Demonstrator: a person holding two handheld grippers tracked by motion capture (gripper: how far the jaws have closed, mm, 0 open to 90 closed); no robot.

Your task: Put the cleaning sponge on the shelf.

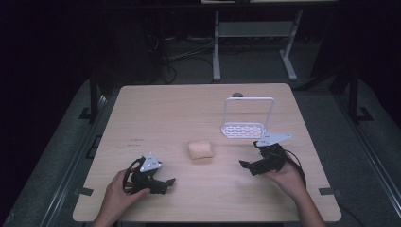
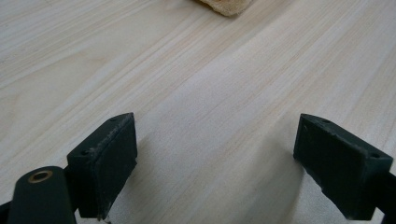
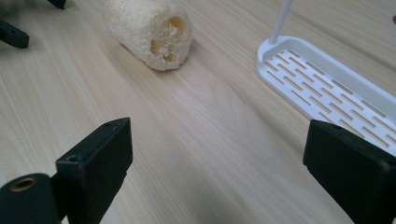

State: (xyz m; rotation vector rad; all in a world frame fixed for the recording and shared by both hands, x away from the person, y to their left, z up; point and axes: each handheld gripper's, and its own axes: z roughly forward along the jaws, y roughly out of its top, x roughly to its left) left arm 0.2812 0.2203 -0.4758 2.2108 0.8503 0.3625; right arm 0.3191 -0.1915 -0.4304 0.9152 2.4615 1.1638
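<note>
Both tools [image 1: 168, 182] [image 1: 246, 164] low, jaws apart.

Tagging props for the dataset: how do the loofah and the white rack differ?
The loofah is tan, rough and porous, with holes in its end; the white rack is smooth with slotted holes. The loofah lies on its side as a stubby roll; the rack is a flat tray with a tall upright loop handle. Both rest on the table, apart.

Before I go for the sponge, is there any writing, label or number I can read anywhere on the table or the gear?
Nothing legible.
Table: a small dark mark at its left part may be print, too small to read.
Loofah sponge: no label.
White slotted rack: no text or brand visible.
Left gripper and right gripper: plain black jaws, no markings.
</note>
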